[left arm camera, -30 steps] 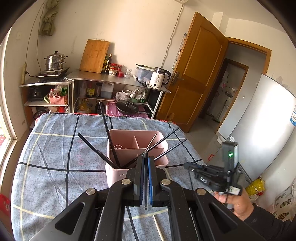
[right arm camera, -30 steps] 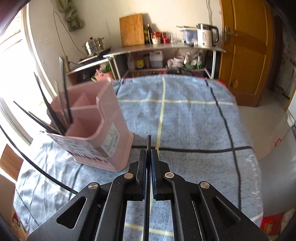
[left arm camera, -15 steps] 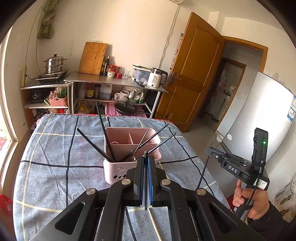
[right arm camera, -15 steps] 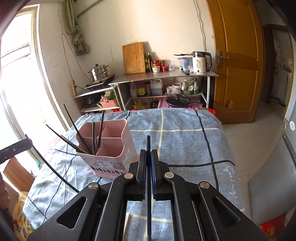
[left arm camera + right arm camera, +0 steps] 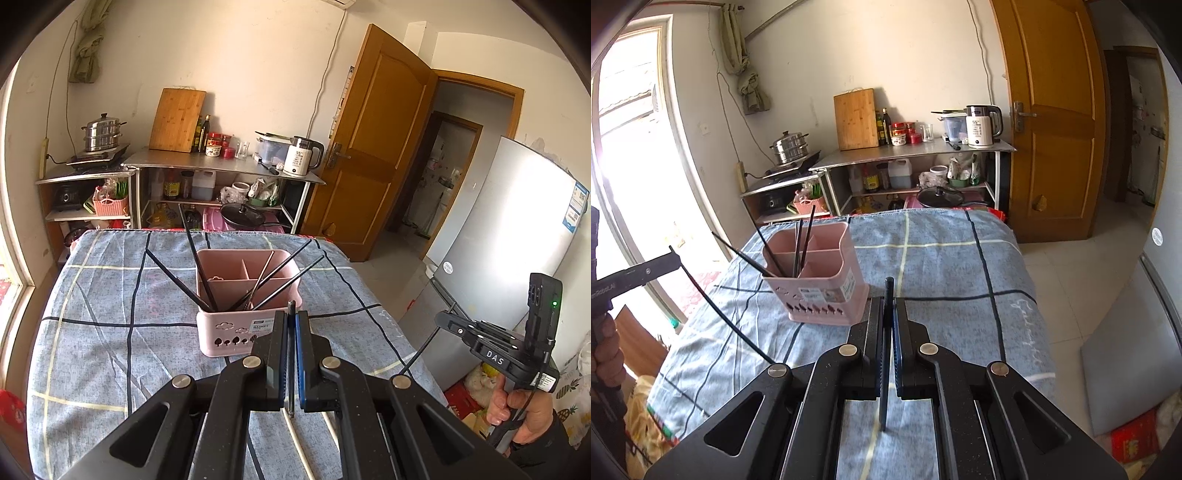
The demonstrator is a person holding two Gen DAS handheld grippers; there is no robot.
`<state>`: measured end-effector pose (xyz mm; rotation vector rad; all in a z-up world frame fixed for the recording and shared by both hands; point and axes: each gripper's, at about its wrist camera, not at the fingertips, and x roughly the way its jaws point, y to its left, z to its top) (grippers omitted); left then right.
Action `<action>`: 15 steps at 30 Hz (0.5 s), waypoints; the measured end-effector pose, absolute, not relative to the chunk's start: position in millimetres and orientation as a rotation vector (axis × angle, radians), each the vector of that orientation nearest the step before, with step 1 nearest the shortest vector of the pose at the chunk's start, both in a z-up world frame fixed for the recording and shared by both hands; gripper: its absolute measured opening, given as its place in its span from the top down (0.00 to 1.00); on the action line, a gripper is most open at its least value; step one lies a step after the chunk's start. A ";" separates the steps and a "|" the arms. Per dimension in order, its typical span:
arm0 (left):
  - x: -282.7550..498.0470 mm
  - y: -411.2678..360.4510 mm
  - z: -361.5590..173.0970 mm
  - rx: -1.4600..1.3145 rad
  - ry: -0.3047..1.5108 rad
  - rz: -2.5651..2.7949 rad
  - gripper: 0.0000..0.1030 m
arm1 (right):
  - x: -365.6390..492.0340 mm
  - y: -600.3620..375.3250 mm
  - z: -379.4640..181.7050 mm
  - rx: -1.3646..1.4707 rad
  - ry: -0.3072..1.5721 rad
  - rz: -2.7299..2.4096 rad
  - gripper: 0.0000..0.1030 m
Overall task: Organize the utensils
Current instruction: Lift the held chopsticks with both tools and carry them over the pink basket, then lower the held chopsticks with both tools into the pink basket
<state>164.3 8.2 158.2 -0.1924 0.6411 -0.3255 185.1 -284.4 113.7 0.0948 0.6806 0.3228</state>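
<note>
My left tongs (image 5: 291,332) are clenched on a black chopstick (image 5: 291,354) above the blue checked desk (image 5: 96,295). Ahead stands the pink utensil holder (image 5: 236,328), chopsticks fanned inside. My right tongs (image 5: 888,325), off its right side, grip another dark chopstick (image 5: 886,354).

Pink holder (image 5: 236,334) label too small for us to read, our left gripper (image 5: 670,256) cut off by frame edge
</note>
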 end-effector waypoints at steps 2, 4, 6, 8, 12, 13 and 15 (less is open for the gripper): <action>161.2 7.6 158.8 -0.189 0.644 -0.326 0.97 | 176.8 -285.9 116.3 0.088 0.689 0.325 0.96; 156.7 6.5 159.2 -0.185 0.647 -0.329 0.97 | 170.6 -286.6 117.3 0.077 0.694 0.327 0.96; 152.3 5.4 159.5 -0.178 0.648 -0.330 0.97 | 164.7 -286.7 117.9 0.072 0.698 0.331 0.96; 148.3 4.0 160.0 -0.170 0.648 -0.334 0.97 | 158.7 -286.2 118.7 0.063 0.699 0.335 0.96; 144.0 0.6 160.5 -0.157 0.650 -0.340 0.97 | 148.1 -283.8 121.7 0.050 0.684 0.340 0.96; 144.2 0.5 160.7 -0.157 0.652 -0.342 0.97 | 146.2 -282.5 123.7 0.049 0.678 0.342 0.96; 145.2 0.6 161.8 -0.157 0.656 -0.346 0.97 | 144.6 -280.1 127.9 0.050 0.665 0.352 0.96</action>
